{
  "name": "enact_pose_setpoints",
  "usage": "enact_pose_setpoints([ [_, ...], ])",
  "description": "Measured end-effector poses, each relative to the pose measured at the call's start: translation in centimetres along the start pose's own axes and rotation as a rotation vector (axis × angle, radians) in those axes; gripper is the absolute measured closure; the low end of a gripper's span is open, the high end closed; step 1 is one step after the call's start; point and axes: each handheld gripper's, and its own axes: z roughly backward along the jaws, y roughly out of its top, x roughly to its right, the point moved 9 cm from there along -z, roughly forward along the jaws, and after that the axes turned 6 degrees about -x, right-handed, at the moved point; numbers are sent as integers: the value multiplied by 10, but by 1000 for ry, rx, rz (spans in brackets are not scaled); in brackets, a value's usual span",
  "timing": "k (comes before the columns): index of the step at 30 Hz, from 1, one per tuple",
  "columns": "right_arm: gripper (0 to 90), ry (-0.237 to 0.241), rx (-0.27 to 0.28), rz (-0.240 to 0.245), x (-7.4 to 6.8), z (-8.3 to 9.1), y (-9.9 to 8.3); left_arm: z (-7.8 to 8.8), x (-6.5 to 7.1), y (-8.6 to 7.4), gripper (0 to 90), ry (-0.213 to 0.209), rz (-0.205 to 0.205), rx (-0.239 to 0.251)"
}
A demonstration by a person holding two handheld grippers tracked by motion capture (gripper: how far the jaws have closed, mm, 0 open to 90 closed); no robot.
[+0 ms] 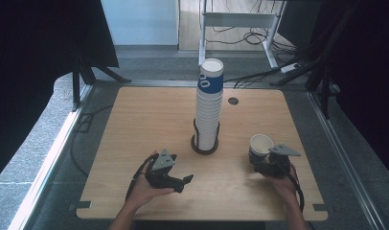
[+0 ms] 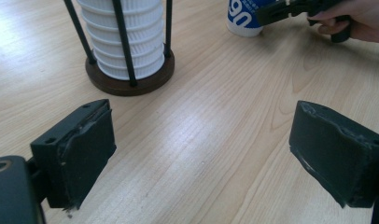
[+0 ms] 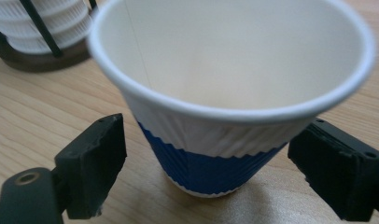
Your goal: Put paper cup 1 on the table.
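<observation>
A tall stack of white paper cups (image 1: 209, 105) with a blue-banded cup on top stands in a black wire holder with a round dark base (image 1: 204, 147) at the table's middle. A single white and blue paper cup (image 1: 260, 145) stands upright at the right. My right gripper (image 1: 260, 162) is open around the lower part of the cup (image 3: 225, 116), one jaw on each side with a small gap on each. My left gripper (image 1: 185, 180) lies low at the front left, open with nothing in it (image 2: 201, 121), pointing toward the holder (image 2: 131, 81). The other gripper (image 2: 281, 11) shows beside the cup (image 2: 241, 21).
The wooden table (image 1: 149, 124) has a small round cable hole (image 1: 233, 101) behind the stack. Black curtains and metal frame legs (image 1: 77, 81) flank the table, and cables lie on the floor behind it. Bare wood stretches between my two grippers.
</observation>
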Motion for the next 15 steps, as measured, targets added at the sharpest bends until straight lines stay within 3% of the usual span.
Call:
enact_pose_setpoints([
  [3, 103, 7, 38, -12, -2, 14, 4, 4, -2, 3, 86, -1, 16, 29],
  [8, 102, -1, 58, -14, -2, 32, 4, 9, -4, 6, 97, 3, 11, 68],
  [15, 136, 44, 171, -6, -10, 74, 20, 15, -6, 10, 98, 19, 18, 104],
])
